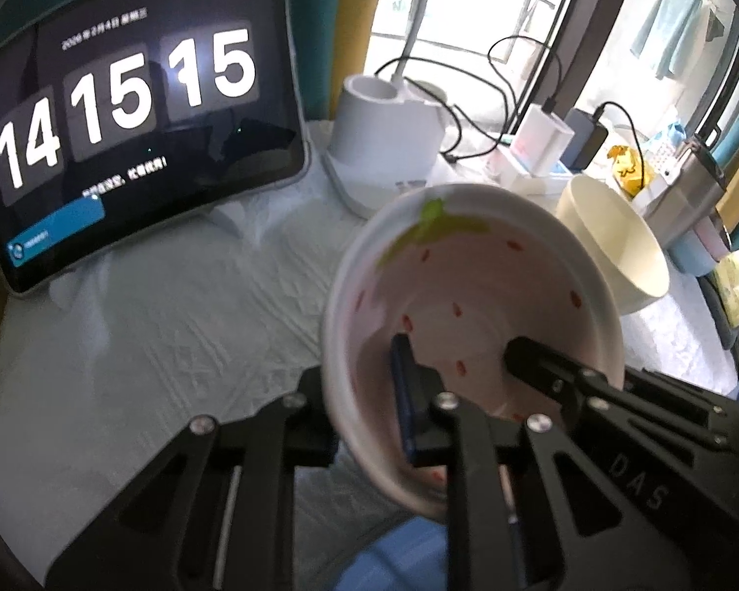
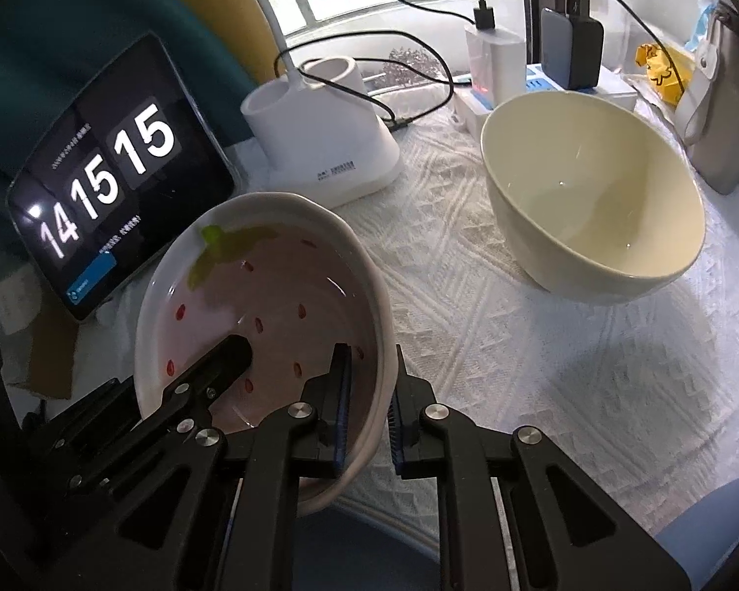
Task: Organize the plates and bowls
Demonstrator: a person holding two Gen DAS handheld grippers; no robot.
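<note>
A white bowl with a pink strawberry pattern (image 1: 468, 295) (image 2: 271, 285) is tilted just over the white cloth, held from both sides. My left gripper (image 1: 359, 374) is shut on its left rim, blue pad inside, the outer finger hidden behind the wall. My right gripper (image 2: 369, 369) is shut on the opposite rim, one pad inside and one outside. Each view also shows the other gripper's black finger reaching into the bowl. A larger plain cream bowl (image 1: 616, 246) (image 2: 591, 187) stands empty on the cloth to the right, apart from both grippers.
A tablet showing a clock (image 1: 123, 123) (image 2: 113, 182) leans at the back left. Behind the bowls stand a white lamp base with a cup (image 2: 320, 133), chargers with black cables (image 2: 532, 59) and a grey pouch (image 2: 714, 113). The textured white cloth (image 2: 542, 369) covers the table.
</note>
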